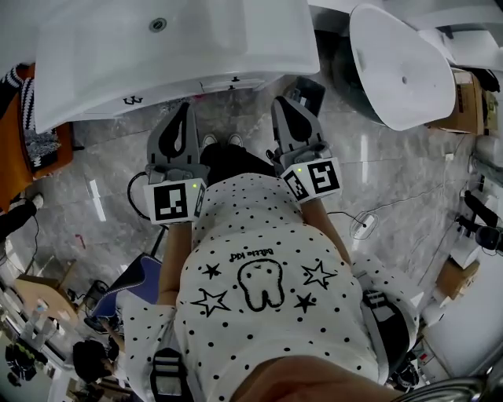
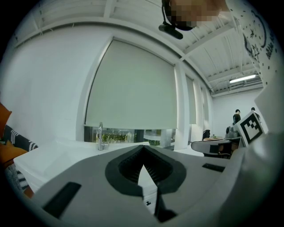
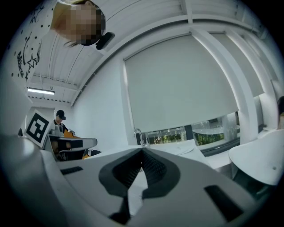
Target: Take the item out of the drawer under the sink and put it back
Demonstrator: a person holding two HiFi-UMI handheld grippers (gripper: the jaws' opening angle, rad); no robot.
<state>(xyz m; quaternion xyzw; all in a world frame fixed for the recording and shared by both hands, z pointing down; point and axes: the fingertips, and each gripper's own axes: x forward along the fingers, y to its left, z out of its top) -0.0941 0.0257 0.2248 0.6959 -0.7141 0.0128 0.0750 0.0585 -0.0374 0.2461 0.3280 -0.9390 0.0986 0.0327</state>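
Observation:
The white sink cabinet (image 1: 173,55) stands in front of me, its drain (image 1: 158,24) on top and its front edge (image 1: 204,85) facing my feet. No drawer stands out from it and no item shows. My left gripper (image 1: 183,108) and right gripper (image 1: 285,104) are held side by side at chest height, pointing at the cabinet front and apart from it. The left gripper (image 2: 143,147) has its jaws meeting at the tip with nothing between them. So does the right gripper (image 3: 142,150). Both gripper views look over the counter to the faucet (image 2: 100,136).
A white oval basin (image 1: 401,63) stands to the right of the cabinet. An orange seat with striped cloth (image 1: 23,126) is at the left. Cables (image 1: 363,224) and cardboard boxes (image 1: 469,102) lie on the marble floor. People stand at a desk (image 2: 217,145) in the background.

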